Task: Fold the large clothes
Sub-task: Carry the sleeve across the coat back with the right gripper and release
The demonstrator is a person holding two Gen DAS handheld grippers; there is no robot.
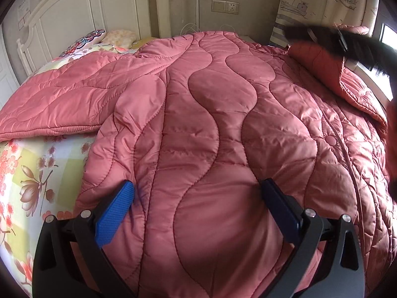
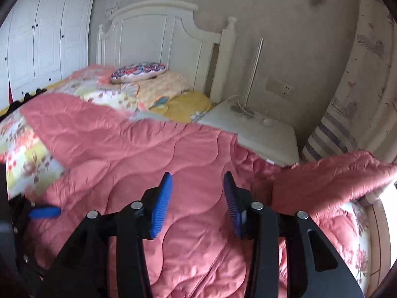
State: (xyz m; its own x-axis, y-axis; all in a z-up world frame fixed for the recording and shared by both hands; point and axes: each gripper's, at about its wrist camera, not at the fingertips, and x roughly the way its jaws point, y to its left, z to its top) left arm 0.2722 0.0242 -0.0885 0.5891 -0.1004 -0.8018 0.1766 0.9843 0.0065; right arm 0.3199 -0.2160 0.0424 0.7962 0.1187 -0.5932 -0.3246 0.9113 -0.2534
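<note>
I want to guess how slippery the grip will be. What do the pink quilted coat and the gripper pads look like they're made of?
The pink quilted coat looks like thin synthetic shell, perhaps nylon or polyester, over soft padding: slight sheen, fine crinkles, puffy stitched wavy channels. The left gripper has blue pads with a fine dotted texture, probably rubber or plastic; those on the right gripper look ribbed. Likely somewhat slippery.

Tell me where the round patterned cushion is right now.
The round patterned cushion lies at the head of the bed, against the white headboard, beside a pale yellow pillow; in the left wrist view it sits upper left.

Left claw (image 1: pixel 198 193) spread wide, right claw (image 2: pixel 197 186) parted, both empty
</note>
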